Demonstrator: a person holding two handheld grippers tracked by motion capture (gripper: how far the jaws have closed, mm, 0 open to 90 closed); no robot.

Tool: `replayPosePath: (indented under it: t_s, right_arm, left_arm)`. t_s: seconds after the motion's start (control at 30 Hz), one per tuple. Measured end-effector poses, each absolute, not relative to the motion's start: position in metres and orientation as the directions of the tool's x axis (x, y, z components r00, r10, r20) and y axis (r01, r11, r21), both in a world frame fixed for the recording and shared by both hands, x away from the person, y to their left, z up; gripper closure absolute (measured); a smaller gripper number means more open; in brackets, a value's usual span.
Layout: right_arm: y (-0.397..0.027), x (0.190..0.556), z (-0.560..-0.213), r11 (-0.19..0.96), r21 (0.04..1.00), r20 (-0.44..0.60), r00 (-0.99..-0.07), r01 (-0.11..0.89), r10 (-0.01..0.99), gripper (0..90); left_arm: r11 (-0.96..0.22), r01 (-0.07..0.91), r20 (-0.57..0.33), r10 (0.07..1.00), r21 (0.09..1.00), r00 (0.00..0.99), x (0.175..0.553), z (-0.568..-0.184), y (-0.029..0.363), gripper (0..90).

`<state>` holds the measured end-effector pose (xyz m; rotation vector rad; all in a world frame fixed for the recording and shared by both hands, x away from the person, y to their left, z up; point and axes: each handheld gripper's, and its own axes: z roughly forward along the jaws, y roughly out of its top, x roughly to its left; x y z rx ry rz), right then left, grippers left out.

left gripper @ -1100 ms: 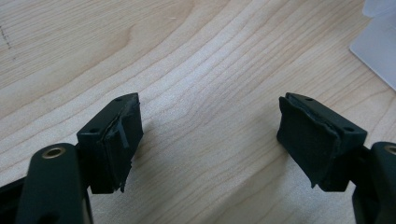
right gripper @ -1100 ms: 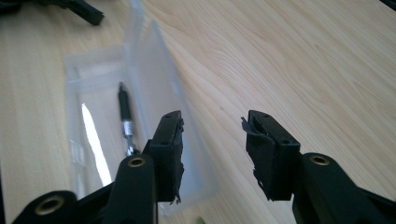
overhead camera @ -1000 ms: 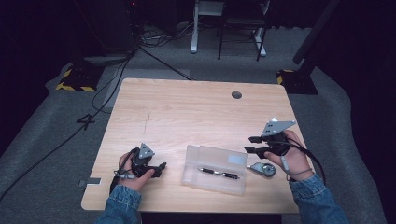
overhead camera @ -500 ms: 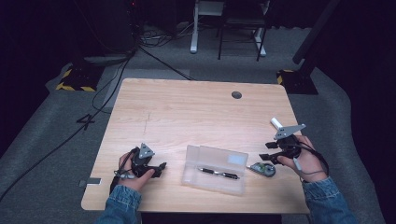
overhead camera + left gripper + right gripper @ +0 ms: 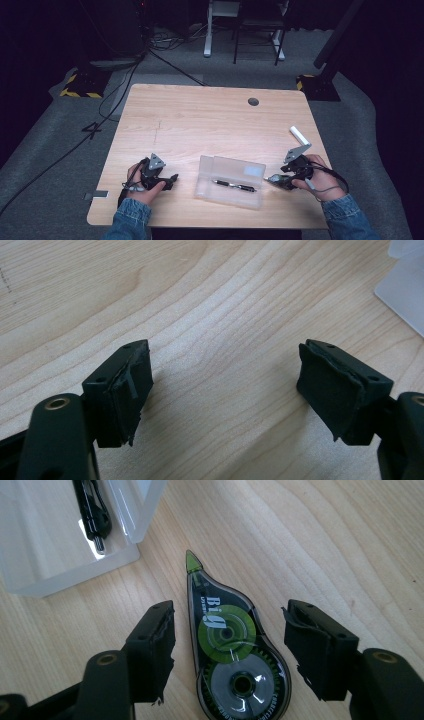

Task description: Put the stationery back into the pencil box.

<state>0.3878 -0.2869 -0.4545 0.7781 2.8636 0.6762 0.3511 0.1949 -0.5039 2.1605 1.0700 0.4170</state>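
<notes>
- The right gripper (image 5: 227, 650) is down low over a correction tape dispenser (image 5: 232, 665) lying flat on the wooden table (image 5: 200, 120). Its jaws have just been opening and stand wide, one on each side of the dispenser, pads not touching it.
- The dispenser has a smoky see-through shell with a green wheel in the middle, a grey gear wheel at the fat end and a green tip pointing away from the gripper. White letters on the shell look like "BiC", plus some smaller print too tiny for me to read.
- From the high view the dispenser (image 5: 278, 180) sits just beside the right end of a clear plastic case (image 5: 231, 181) near the front edge of the table.
- Black pen (image 5: 235, 185) is lying inside the case; can't make out any writing on it.
- The left gripper (image 5: 225, 395) is parked over bare wood with its jaws apart, nothing between them.
- There's also a small white cylinder (image 5: 297, 134) on the table further back on the right side, no label I can see.
</notes>
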Motion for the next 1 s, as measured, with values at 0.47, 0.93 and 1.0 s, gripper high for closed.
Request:
replayPosePath:
  t_s: [0.47,0.93,1.0]
  right_arm:
    - [-0.282,0.392,-0.471,0.803,0.390,0.001,-0.872,0.451,0.490,42.6]
    - [-0.280,0.391,-0.468,0.814,0.373,-0.006,-0.876,0.446,0.482,51.6]
    - [-0.280,0.391,-0.468,0.814,0.372,-0.004,-0.876,0.446,0.482,51.6]
  left_arm:
    - [-0.425,0.574,-0.017,0.794,0.700,0.608,0.351,-0.504,0.194,21.9]
    - [-0.424,0.574,-0.017,0.794,0.701,0.608,0.351,-0.504,0.194,21.9]
    - [-0.427,0.573,-0.015,0.793,0.700,0.609,0.351,-0.504,0.194,22.0]
